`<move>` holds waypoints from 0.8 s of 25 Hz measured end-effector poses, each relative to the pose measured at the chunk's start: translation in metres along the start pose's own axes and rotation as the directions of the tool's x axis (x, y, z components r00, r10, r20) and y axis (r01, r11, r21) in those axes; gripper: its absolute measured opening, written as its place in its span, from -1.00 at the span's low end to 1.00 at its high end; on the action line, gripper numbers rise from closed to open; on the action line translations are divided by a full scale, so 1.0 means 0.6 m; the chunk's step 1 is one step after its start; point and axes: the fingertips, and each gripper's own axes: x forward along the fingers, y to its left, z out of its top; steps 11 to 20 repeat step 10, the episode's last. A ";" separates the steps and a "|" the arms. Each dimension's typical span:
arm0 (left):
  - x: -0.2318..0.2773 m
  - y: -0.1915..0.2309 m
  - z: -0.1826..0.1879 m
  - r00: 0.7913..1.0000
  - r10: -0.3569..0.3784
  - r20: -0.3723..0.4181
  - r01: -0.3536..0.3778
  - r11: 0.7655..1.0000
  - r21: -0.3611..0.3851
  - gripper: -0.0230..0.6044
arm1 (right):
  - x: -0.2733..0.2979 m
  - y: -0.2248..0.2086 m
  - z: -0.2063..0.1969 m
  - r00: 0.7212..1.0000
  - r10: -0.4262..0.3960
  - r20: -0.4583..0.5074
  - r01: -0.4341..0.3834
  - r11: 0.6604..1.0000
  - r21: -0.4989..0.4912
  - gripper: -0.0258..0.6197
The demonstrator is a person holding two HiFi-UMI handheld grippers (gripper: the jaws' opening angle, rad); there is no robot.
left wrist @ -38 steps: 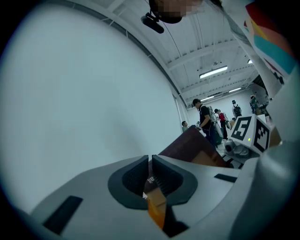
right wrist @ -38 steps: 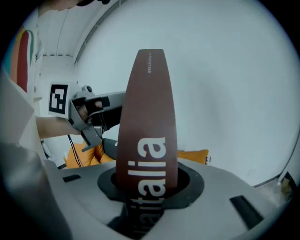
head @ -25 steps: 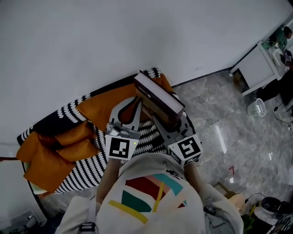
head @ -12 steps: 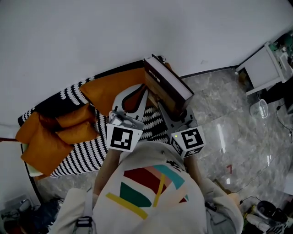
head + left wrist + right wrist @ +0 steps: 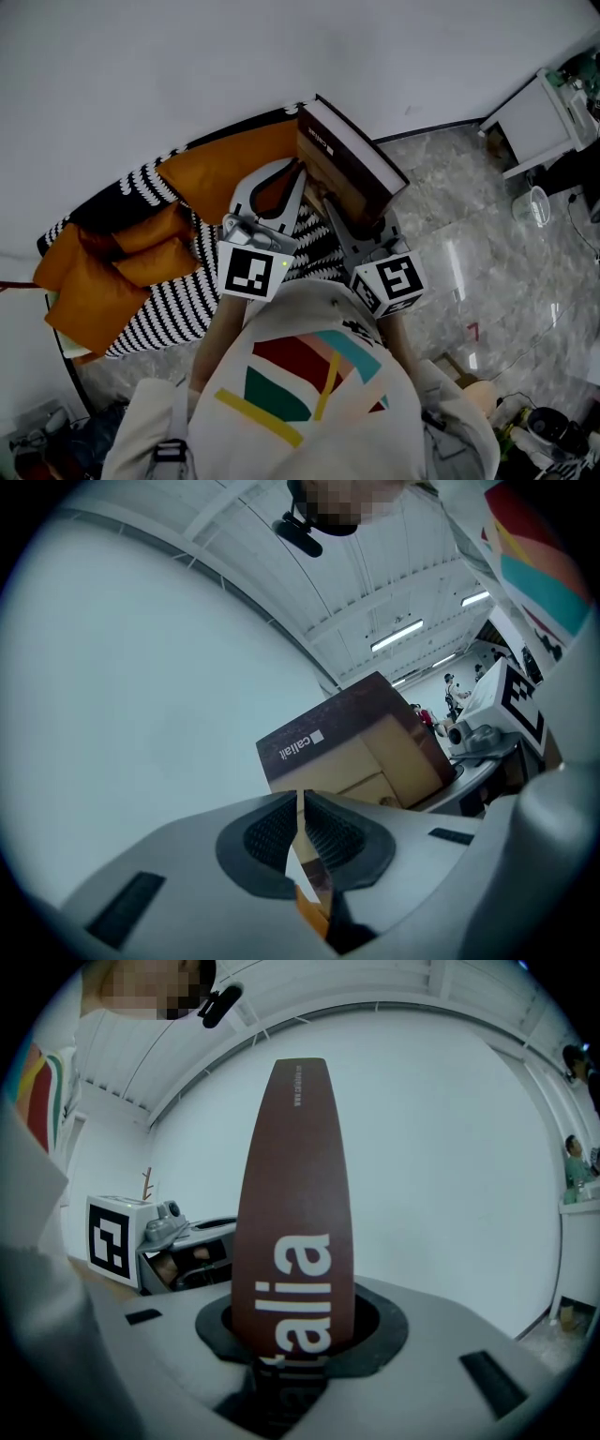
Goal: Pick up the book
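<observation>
Brown book [image 5: 349, 176] is clamped in right gripper [image 5: 292, 1330] jaws, long axis running far; left gripper [image 5: 298, 808] jaws are closed empty, just left.

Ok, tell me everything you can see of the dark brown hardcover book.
The dark brown hardcover book is thick, with white spine lettering and pale page edges. It is held in the air, tilted, above the black-and-white striped sofa. The right gripper clamps its spine between both pads; the left gripper pinches a thin glossy edge, apparently its cover. Nothing else touches it.
</observation>
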 end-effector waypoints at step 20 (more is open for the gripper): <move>-0.003 -0.002 -0.001 1.000 0.002 0.002 -0.002 1.000 0.007 -0.83 | -0.008 0.006 0.022 0.999 0.008 0.043 -0.008 1.000 0.002 -0.44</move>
